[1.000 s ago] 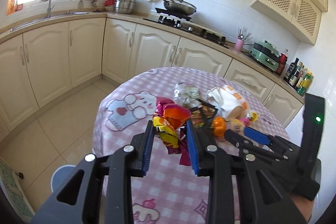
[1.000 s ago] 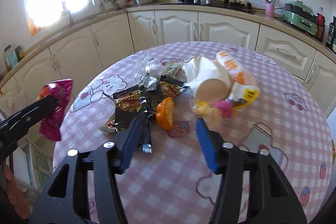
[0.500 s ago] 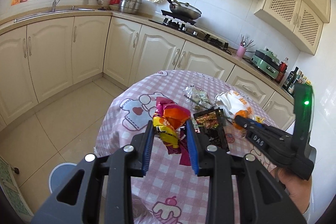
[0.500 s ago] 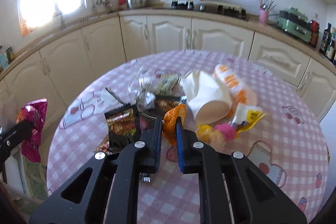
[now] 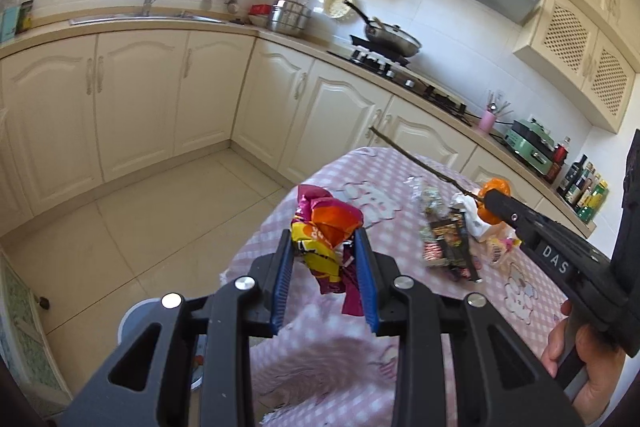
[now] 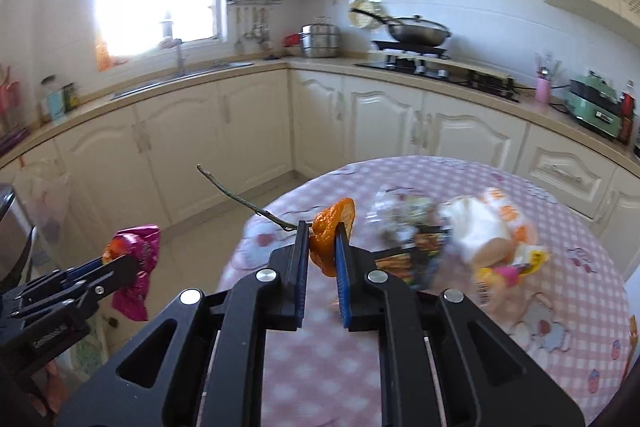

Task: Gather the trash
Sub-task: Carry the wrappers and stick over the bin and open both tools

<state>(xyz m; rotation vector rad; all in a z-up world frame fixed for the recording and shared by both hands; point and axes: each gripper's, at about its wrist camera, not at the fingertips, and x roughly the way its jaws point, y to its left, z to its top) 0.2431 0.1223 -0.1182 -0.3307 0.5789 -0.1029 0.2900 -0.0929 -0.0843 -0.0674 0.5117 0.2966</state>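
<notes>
My left gripper (image 5: 323, 245) is shut on a crumpled pink, orange and yellow snack wrapper (image 5: 323, 227), held past the table's left edge above the floor. It also shows in the right wrist view (image 6: 134, 259). My right gripper (image 6: 322, 241) is shut on an orange peel (image 6: 332, 227) with a thin twig (image 6: 240, 197) sticking out to the left, lifted above the table. The peel also shows in the left wrist view (image 5: 494, 197). More trash lies on the round pink checked table (image 6: 440, 327): dark snack packets (image 5: 448, 243), a clear wrapper (image 6: 404, 215) and a white paper cup (image 6: 484, 231).
A light blue bin lid (image 5: 132, 323) shows on the tiled floor below my left gripper. Cream cabinets and a counter with sink, stove and wok run along the walls. A metal bin with a clear bag (image 6: 24, 211) stands at the left.
My right gripper closed on the orange peel and lifted it with the twig off the table. My left gripper carried the wrapper left, off the table edge.
</notes>
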